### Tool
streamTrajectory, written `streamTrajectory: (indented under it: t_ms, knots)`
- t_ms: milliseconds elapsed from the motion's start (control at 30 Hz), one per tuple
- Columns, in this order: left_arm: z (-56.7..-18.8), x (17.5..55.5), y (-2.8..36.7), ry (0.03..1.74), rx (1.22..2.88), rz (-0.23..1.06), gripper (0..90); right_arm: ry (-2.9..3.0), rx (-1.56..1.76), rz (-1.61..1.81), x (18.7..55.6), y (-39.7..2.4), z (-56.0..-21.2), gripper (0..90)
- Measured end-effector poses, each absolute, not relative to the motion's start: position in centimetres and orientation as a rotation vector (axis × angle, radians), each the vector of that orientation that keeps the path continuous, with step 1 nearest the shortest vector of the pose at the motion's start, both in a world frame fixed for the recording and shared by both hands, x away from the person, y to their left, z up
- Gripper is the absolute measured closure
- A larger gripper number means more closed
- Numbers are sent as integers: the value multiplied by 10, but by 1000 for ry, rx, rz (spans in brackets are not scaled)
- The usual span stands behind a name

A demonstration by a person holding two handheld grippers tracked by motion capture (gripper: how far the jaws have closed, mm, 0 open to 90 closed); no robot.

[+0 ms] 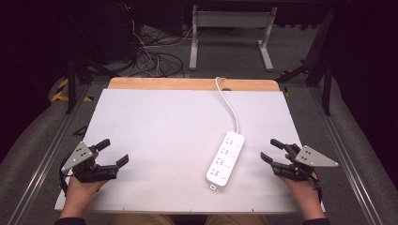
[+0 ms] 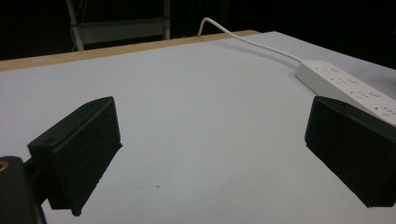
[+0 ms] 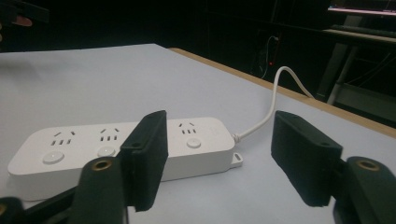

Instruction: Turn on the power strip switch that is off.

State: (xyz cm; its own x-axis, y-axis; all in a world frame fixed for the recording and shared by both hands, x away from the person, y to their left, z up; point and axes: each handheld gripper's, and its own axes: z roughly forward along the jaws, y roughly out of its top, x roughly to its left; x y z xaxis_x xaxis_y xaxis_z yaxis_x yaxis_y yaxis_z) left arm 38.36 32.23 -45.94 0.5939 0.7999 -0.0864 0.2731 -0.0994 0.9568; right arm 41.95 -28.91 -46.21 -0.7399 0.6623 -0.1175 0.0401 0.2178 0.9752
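Observation:
A white power strip (image 1: 225, 159) with several sockets and buttons lies on the white table top (image 1: 164, 126), right of centre, its white cord (image 1: 228, 101) running to the far edge. My left gripper (image 1: 112, 152) rests at the near left, open and holding nothing, well apart from the strip. My right gripper (image 1: 271, 150) sits just right of the strip, open, jaws pointing toward it. In the right gripper view the power strip (image 3: 116, 144) lies just beyond the open jaws. In the left gripper view the power strip (image 2: 345, 84) shows at the far right, behind the right jaw.
A wooden strip (image 1: 187, 84) borders the table's far edge. Beyond it stand a white metal frame (image 1: 230, 33) and tangled cables (image 1: 150, 56) on the floor. Grey rails run along both table sides.

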Motion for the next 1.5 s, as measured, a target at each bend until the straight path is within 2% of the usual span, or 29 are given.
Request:
streamTrajectory:
  t_ms: [267,633,700,767,867,1500]
  knots:
    - [-460,385,322,903,1669,564,42,1981,616,1569,416,-285,-455,599]
    - [-455,382,323,889,1651,568,47,1965,605,1590,415,-281,-441,733]
    - [-454,382,323,891,1644,572,47,1981,593,1576,416,-278,-440,770]
    - [-454,382,324,891,1642,567,47,2009,593,1566,416,-275,-440,848]
    - [-454,382,324,894,1638,565,47,2031,583,1548,417,-272,-441,895]
    - [-453,382,324,888,1642,570,49,2109,611,1500,432,-259,-449,900]
